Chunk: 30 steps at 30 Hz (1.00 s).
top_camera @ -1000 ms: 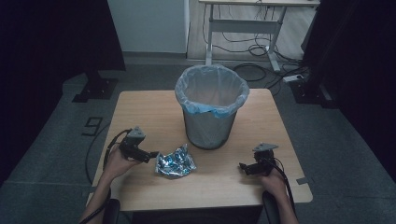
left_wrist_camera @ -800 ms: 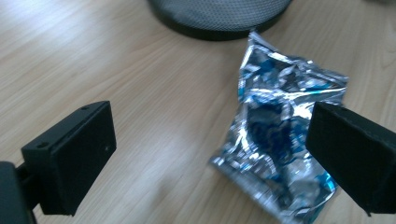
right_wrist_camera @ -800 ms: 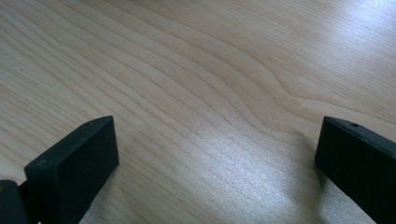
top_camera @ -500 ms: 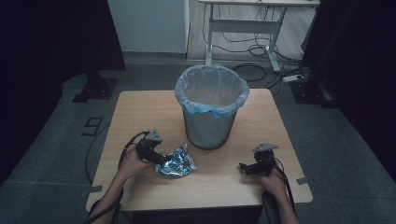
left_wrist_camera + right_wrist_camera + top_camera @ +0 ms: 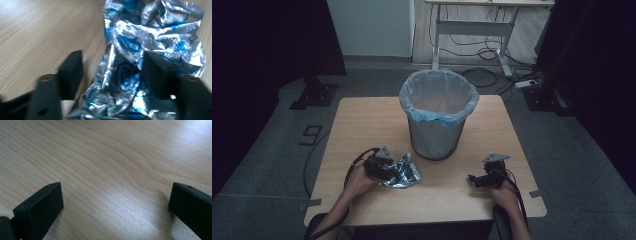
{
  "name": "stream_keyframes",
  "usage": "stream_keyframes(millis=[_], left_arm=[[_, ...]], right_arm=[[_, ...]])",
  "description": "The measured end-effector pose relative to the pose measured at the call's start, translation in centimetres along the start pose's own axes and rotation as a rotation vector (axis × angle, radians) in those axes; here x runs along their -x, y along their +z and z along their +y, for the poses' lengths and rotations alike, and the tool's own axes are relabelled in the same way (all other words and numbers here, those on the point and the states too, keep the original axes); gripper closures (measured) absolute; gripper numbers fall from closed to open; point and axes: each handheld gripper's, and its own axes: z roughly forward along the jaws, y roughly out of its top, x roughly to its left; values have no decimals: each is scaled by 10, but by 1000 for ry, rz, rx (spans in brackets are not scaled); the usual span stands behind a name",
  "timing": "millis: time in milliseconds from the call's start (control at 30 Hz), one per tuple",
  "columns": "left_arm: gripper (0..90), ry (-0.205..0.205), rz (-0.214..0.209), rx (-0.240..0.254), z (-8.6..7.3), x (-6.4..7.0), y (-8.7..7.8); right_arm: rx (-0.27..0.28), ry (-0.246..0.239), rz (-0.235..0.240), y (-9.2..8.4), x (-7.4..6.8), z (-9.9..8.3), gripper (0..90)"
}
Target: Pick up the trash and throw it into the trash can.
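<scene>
A crumpled silver and blue foil wrapper (image 5: 408, 173) lies on the wooden table (image 5: 362, 125) in front of the bin. My left gripper (image 5: 392, 171) reaches into it from the left. In the left gripper view the wrapper (image 5: 140, 42) fills the gap between the jaws of the left gripper (image 5: 112, 58), which have just been closing. The right jaw touches the foil, while a strip of table still shows beside the left jaw. My right gripper (image 5: 472, 178) rests at the front right, and in its own view the right gripper (image 5: 117, 187) stands open over bare wood.
A grey mesh bin (image 5: 434, 137) with a pale plastic liner stands mid-table just behind the wrapper. The table's front edge lies close to both hands. Beyond the table are a dark floor, cables and a desk frame (image 5: 472, 30).
My left hand has moved right and down onto the wrapper, which now sits between its jaws. The right hand has stayed put.
</scene>
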Motion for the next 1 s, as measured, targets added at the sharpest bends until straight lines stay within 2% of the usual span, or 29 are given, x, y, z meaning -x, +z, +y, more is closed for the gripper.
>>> stream_keyframes(millis=[33, 67, 100, 267, 300, 467, 633, 800, 1000], left_arm=[[423, -4, -1, 4, 0, 0, 0], [494, -4, -1, 4, 0, 0, 0], [494, -4, 2, 5, 0, 1, -1], [811, -26, -15, 5, 0, -1, -3], [831, -38, -23, 8, 0, -2, -3], [869, -71, -51, 5, 0, -5, -3], [875, -95, -62, -5, 1, -8, -6], [879, -117, -76, 16, 4, -13, -17], [880, -119, -80, 20, 13, -18, -30]], right_arm=[[0, 0, 0, 0, 0, 0, 0], [0, 0, 0, 0, 0, 0, 0], [0, 0, 0, 0, 0, 0, 0], [0, 0, 0, 0, 0, 0, 0], [0, 0, 0, 0, 0, 0, 0], [0, 0, 0, 0, 0, 0, 0], [0, 0, 0, 0, 0, 0, 0], [0, 1, 1, 0, 0, 0, 0], [0, 0, 0, 0, 0, 0, 0]])
